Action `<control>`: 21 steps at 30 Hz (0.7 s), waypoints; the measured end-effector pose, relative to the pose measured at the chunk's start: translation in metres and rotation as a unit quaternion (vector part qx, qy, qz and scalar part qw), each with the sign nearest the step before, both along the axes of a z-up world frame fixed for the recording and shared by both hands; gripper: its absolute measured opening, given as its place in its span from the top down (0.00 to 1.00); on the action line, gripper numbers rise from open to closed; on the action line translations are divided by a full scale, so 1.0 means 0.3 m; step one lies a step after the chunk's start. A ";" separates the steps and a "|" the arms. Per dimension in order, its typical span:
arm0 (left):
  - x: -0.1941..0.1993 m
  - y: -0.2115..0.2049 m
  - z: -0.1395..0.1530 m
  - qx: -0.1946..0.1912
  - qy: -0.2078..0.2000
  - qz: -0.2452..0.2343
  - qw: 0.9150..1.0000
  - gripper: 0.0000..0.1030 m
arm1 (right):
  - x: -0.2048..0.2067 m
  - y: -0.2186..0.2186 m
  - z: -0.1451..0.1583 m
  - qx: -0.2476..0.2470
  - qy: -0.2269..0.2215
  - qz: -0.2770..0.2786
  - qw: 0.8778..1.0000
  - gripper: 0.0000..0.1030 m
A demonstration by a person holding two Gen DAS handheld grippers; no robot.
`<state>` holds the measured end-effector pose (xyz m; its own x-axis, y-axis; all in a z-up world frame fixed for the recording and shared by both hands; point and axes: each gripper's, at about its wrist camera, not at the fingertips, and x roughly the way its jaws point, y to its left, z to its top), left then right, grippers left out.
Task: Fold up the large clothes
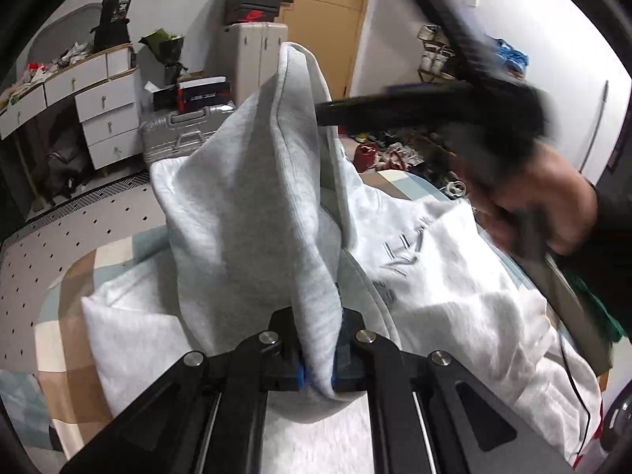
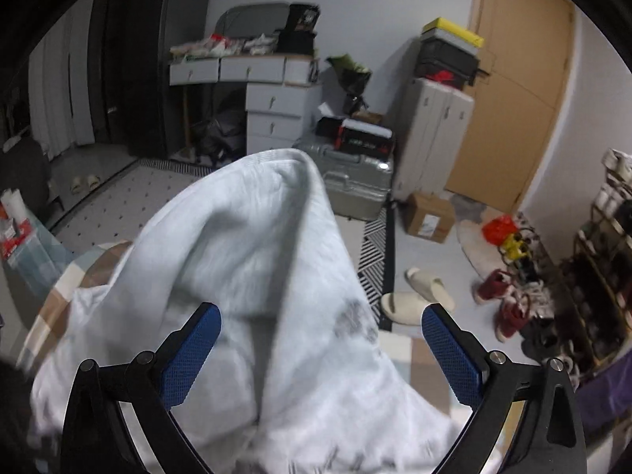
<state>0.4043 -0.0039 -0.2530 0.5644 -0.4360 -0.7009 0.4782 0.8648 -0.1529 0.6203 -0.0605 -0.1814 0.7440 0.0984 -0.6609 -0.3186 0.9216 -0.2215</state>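
A large light grey hooded sweatshirt with embroidered lettering lies on a checked bedspread. My left gripper is shut on a fold of its fabric, which rises in a peak in front of the camera. My right gripper is open, its blue pads spread on either side of a raised part of the sweatshirt. In the left wrist view the right gripper shows as a blurred black shape with the hand behind it, reaching to the lifted fabric's far side.
The bed edge meets a dotted rug. Beyond stand a silver suitcase, white drawers, a tall white cabinet, a cardboard box, slippers and a shoe rack.
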 end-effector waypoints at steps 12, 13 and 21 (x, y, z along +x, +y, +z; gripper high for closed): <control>0.055 0.049 0.042 0.003 0.025 0.012 1.000 0.97 | -0.027 -0.068 0.023 -0.022 -0.044 -0.055 0.997 0.97; 0.055 0.053 0.052 -0.001 0.025 0.016 1.000 0.97 | -0.089 -0.070 0.037 -0.034 -0.062 -0.039 0.997 0.97; -0.005 0.127 0.250 -0.111 0.028 0.038 0.993 0.38 | -0.357 -0.147 0.038 -0.018 -0.075 0.002 0.997 0.96</control>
